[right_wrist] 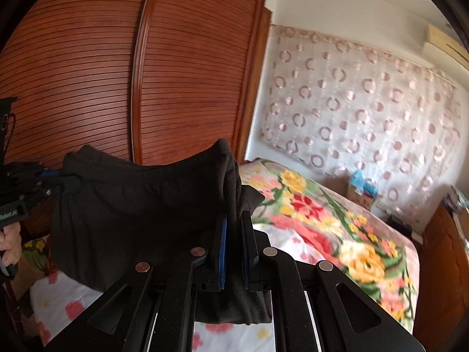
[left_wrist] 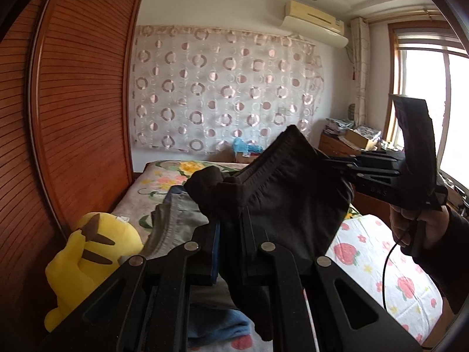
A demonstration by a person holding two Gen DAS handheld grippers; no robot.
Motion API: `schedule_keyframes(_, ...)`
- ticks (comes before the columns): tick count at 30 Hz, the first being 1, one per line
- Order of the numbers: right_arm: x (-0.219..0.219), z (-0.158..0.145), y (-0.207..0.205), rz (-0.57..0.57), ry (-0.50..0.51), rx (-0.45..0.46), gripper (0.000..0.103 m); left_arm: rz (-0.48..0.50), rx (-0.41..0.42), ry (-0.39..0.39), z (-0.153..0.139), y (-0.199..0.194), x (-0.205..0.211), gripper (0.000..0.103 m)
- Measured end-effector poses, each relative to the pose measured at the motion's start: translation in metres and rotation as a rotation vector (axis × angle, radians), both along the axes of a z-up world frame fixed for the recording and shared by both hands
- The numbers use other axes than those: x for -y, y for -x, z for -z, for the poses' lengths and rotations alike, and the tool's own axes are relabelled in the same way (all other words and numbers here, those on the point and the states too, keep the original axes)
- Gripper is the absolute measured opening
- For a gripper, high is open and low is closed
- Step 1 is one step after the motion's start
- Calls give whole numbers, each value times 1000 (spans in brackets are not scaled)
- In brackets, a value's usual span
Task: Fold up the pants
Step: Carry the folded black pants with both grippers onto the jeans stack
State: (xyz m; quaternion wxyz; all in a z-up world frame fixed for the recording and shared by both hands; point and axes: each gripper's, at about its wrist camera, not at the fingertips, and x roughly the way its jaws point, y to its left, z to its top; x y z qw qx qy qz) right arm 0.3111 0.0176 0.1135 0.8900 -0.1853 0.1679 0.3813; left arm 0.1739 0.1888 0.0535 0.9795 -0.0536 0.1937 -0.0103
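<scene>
Wardrobe (right_wrist: 88, 88) with slatted wooden doors along one side, filling most of the right wrist view. Bed (left_wrist: 395, 264) below, with strawberry-print sheet near and floral blanket (right_wrist: 322, 220) farther back. Patterned curtain (left_wrist: 222, 88) with circles across back wall, air conditioner (left_wrist: 315, 20) above it, window (left_wrist: 425, 88) at far right of the left wrist view. Pants (left_wrist: 293, 199), dark, held up off the bed, waistband stretched between both grippers and sagging a little in the middle, rest of cloth hanging below. Yellow plush toy (left_wrist: 88, 258) on bed by the wardrobe. Grey garment (left_wrist: 173, 223) lying on bed beside the toy, behind the pants. Left gripper (left_wrist: 231, 223) with fingers nearly closed, pinching one end of the waistband, cloth bunched over the tips. Right gripper (right_wrist: 234, 220) same, fingers clamped on the other end, fabric trailing down between them. Hand (left_wrist: 416, 226) on the right gripper's handle, cable hanging from it. Cluttered wooden cabinet (left_wrist: 346, 143) under the window, contents too small to tell.
</scene>
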Motion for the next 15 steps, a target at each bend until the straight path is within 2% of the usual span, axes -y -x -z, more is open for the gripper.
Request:
schedule_keyframes(10, -61, 28, -74, -123, 86, 0, 8, -126, -59, 27, 31, -4, -29, 12)
schedule_keyframes(15, -75, 35, -96, -149, 86, -27, 8, -163, -70, 26, 34, -7, -32, 12)
